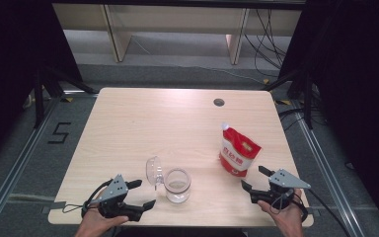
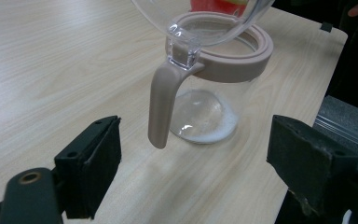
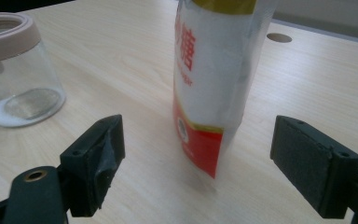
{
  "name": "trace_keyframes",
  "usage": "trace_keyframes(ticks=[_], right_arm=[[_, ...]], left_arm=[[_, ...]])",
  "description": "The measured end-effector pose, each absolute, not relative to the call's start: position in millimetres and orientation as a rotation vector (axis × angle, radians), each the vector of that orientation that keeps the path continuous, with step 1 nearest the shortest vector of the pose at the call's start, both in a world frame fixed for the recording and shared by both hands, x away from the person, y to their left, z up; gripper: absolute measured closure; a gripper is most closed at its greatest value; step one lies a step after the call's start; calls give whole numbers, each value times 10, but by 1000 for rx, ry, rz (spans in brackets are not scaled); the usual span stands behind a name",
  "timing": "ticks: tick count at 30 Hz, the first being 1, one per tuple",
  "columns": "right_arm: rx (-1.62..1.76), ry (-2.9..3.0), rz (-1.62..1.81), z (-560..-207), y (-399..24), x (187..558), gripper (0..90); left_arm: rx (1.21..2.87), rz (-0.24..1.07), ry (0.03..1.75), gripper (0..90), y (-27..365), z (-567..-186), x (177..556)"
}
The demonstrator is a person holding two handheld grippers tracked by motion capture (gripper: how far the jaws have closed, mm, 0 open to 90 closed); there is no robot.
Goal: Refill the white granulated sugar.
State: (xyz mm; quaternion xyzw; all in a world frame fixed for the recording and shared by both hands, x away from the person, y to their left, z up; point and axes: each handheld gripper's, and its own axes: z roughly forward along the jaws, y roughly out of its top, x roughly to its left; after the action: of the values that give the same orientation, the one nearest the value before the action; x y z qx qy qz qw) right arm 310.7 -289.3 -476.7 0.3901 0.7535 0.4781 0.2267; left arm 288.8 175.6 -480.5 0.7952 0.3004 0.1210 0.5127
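Note:
A clear glass jar [image 1: 177, 185] with a pale pink rim stands near the table's front edge, its clear lid [image 1: 154, 170] flipped open to the left. A thin layer of white grains lies on the bottom of the jar [image 2: 205, 116]. Its pink latch [image 2: 163, 105] hangs down toward my left gripper [image 1: 146, 193], which stands open just short of the jar with nothing between the jaws [image 2: 193, 158]. A red and white pouch [image 1: 238, 155] stands upright to the right. My right gripper [image 1: 252, 177] is open just in front of the pouch [image 3: 209, 84], pads apart from it.
The light wooden table [image 1: 143, 123] has a round cable hole [image 1: 219, 102] at the back right. The jar [image 3: 18, 74] sits left of the pouch in the right gripper view. Dark curtains and floor cables surround the table.

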Motion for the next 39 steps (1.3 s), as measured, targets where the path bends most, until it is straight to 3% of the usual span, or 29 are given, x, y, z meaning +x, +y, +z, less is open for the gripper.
trace_keyframes(ticks=[39], right_arm=[[977, 2030, 1371, -4914, -2785, 3542, 167]], left_arm=[[1932, 298, 729, 172, 1763, -4835, 2887]])
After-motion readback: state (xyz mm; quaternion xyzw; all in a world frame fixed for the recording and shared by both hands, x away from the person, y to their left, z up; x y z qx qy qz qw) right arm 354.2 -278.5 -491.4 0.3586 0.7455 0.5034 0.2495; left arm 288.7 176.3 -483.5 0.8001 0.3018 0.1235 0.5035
